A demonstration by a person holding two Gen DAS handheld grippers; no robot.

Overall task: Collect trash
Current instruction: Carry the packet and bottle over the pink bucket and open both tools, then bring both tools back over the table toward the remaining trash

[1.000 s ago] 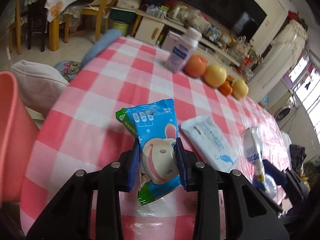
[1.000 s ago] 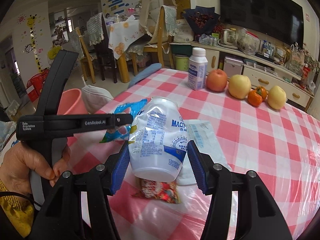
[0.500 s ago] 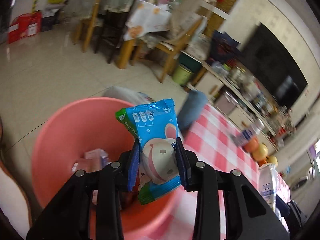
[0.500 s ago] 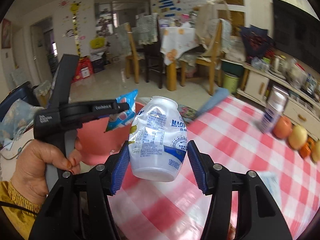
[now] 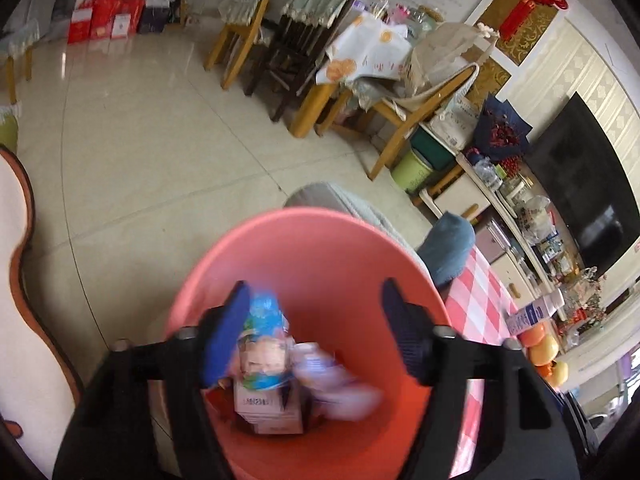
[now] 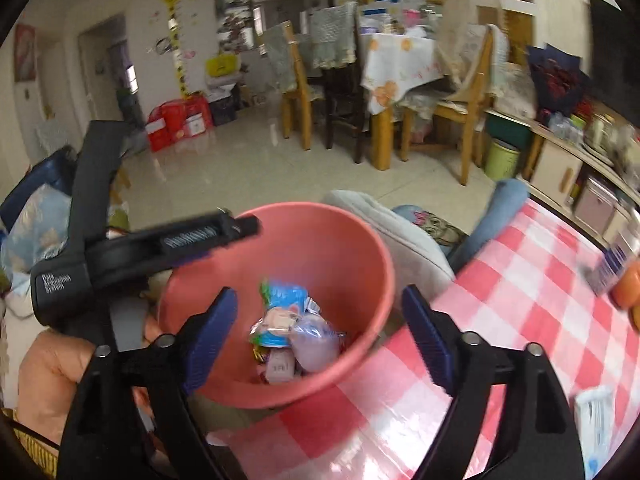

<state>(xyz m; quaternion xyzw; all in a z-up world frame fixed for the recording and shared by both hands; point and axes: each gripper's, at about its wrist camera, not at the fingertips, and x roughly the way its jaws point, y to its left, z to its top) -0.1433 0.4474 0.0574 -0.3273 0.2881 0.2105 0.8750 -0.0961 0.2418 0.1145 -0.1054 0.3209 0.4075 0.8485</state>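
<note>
A pink bin [image 5: 320, 248] stands beside the table, and both grippers hang over it. My left gripper [image 5: 316, 300] is opening. The blue snack packet [image 5: 262, 340] is loose below its left pad, dropping onto the trash inside. My right gripper [image 6: 320, 304] is also opening wide, with nothing between its pads. In the right wrist view the snack packet [image 6: 282, 312] and the crumpled white bottle [image 6: 316, 344] lie in the bin [image 6: 320, 236] on several other wrappers. The left gripper's black body [image 6: 120, 248] and the hand [image 6: 48, 368] holding it show at the left.
The red-checked table [image 6: 520, 304] runs to the right of the bin, with a white wipes pack [image 6: 596, 420] near its front. A milk bottle [image 5: 532, 314] and fruit [image 5: 540, 346] stand at the table's far end. A grey cushioned seat [image 6: 400, 232] sits behind the bin. Dining chairs stand across the tiled floor.
Both grippers swung left from the table to above the pink bin. Each opened: the snack packet left the left jaws and the white bottle left the right jaws, both dropping into the bin.
</note>
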